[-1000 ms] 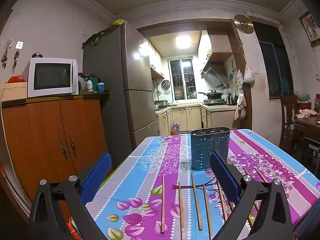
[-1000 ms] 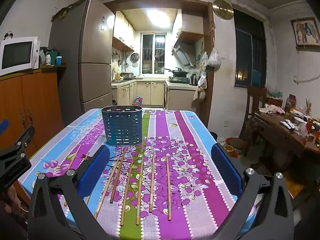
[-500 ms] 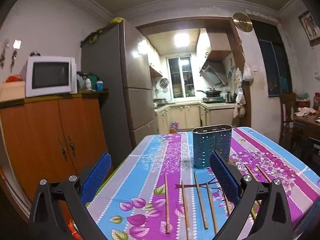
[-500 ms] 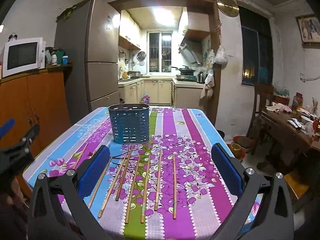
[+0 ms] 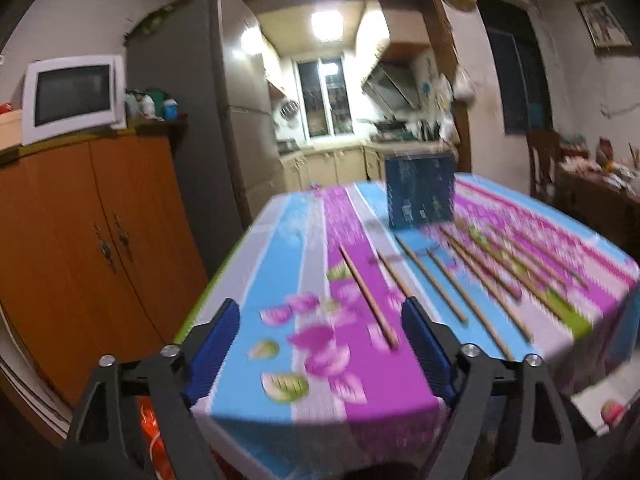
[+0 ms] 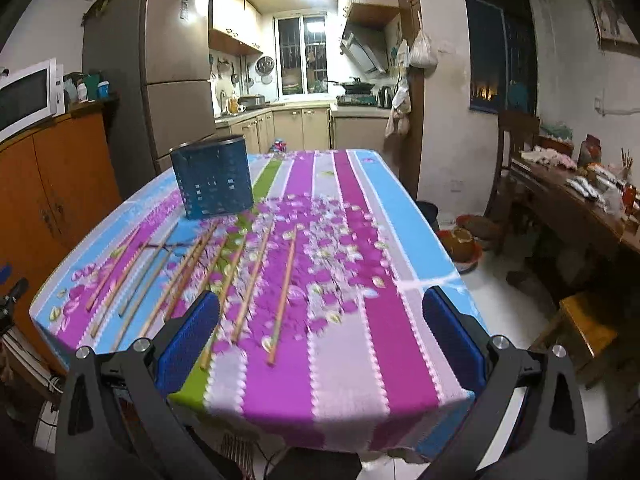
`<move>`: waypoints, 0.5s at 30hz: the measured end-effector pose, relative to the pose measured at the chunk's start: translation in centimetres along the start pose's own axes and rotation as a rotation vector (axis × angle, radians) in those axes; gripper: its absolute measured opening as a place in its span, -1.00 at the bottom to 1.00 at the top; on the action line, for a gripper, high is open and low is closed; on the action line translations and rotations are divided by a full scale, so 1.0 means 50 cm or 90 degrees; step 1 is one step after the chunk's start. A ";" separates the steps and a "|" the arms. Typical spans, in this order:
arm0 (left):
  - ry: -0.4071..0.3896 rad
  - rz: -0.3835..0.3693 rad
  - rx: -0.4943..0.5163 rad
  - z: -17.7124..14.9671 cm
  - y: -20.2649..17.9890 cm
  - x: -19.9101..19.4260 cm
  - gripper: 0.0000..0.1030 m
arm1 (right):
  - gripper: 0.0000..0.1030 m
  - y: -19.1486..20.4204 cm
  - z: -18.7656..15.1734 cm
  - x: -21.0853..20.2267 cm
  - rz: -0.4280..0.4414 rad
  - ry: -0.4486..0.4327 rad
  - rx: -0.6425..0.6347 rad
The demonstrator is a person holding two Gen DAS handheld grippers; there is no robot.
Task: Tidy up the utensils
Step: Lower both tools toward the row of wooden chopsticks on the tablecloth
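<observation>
Several wooden chopsticks lie side by side on the striped floral tablecloth, pointing toward a blue perforated utensil holder at the far left of the table. In the blurred left wrist view the holder stands behind the chopsticks. My left gripper hovers over the near table edge; its jaws are closing, with only cloth seen between them. The leftmost chopstick ends just inside its right finger. My right gripper is open above the near edge, the rightmost chopsticks' ends between its fingers, untouched.
An orange wooden cabinet with a white microwave stands left of the table, a grey fridge behind it. A dark side table with clutter and a chair are at the right. Bowls sit on the floor.
Both grippers have dropped and tilted down toward the table's near edge. The left gripper's fingers stand closer together than before. The chopsticks and holder have not moved.
</observation>
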State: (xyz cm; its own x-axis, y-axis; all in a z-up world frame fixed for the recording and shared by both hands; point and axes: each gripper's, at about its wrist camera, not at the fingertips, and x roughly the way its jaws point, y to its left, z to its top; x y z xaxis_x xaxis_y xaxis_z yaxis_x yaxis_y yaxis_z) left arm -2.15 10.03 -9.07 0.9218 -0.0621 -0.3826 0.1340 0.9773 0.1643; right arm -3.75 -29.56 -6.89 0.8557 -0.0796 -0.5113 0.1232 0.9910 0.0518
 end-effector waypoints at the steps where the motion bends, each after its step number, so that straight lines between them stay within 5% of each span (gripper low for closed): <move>1: 0.010 -0.007 0.001 -0.009 -0.006 0.003 0.43 | 0.90 -0.007 -0.008 -0.001 0.004 0.003 0.004; 6: 0.059 -0.056 0.009 -0.037 -0.045 0.029 -0.03 | 0.73 -0.009 -0.036 0.004 0.037 0.038 0.016; 15: 0.102 -0.150 0.030 -0.052 -0.141 0.067 -0.17 | 0.13 0.049 -0.077 0.030 0.072 0.074 -0.025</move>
State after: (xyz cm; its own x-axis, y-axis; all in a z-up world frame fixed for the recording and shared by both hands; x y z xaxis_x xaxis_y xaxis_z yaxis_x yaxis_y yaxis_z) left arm -0.93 3.44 -13.86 0.7945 -0.2503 -0.5533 0.3581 0.9289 0.0940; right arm -4.08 -26.83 -10.86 0.7989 0.0435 -0.5999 0.0072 0.9966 0.0818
